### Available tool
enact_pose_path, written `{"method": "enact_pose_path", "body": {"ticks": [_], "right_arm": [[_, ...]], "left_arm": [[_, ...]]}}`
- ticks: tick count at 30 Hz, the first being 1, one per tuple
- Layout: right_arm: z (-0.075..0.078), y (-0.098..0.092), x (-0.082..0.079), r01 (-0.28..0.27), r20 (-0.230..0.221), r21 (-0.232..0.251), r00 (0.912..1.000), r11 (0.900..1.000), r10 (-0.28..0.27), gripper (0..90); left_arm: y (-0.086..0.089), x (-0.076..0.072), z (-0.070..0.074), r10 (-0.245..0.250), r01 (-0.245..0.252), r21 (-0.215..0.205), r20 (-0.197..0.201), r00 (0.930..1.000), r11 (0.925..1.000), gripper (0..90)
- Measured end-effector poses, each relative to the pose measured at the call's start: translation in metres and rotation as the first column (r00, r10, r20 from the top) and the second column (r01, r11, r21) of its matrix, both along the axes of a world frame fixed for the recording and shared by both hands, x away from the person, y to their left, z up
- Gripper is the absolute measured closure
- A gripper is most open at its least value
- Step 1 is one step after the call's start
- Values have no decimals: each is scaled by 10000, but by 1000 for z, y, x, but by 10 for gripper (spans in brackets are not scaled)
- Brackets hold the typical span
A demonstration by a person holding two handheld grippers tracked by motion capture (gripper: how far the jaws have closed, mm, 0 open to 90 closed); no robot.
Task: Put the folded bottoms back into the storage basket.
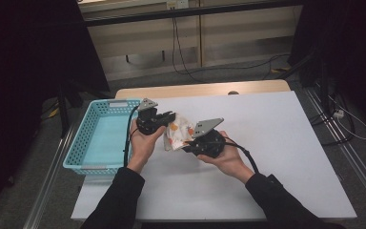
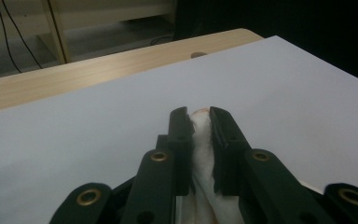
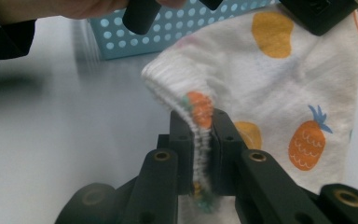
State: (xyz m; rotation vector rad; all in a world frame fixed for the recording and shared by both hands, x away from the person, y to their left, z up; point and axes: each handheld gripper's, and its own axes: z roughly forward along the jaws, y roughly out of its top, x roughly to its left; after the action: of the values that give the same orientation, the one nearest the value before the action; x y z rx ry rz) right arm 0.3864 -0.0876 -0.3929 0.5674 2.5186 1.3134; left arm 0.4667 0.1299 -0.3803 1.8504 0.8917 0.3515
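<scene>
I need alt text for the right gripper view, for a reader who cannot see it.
The right claw is shut on the ribbed edge of a white cloth printed with pineapples and orange fruit, which hangs above a white table. Behind it is a blue perforated basket.

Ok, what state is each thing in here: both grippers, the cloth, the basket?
Left gripper: shut on the cloth.
Right gripper: shut on the cloth's ribbed edge.
Cloth: fruit-printed, held off the table between both grippers.
Basket: blue, upright at the table's left edge, nothing visible inside.
</scene>
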Motion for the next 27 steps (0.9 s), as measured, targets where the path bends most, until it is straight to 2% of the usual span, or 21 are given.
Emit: {"method": "enact_pose_path", "body": {"ticks": [20,27], "right_arm": [[20,19,3,-228,408,240,9989,9995,219,820],[24,27,6,-328,496,322,9983,9989,311,820]], "left_arm": [[21,-3,23,327,-316,-213,547,9980,9993,799],[29,-2,29,382,-376,-100,670,9970,9992,800]]}}
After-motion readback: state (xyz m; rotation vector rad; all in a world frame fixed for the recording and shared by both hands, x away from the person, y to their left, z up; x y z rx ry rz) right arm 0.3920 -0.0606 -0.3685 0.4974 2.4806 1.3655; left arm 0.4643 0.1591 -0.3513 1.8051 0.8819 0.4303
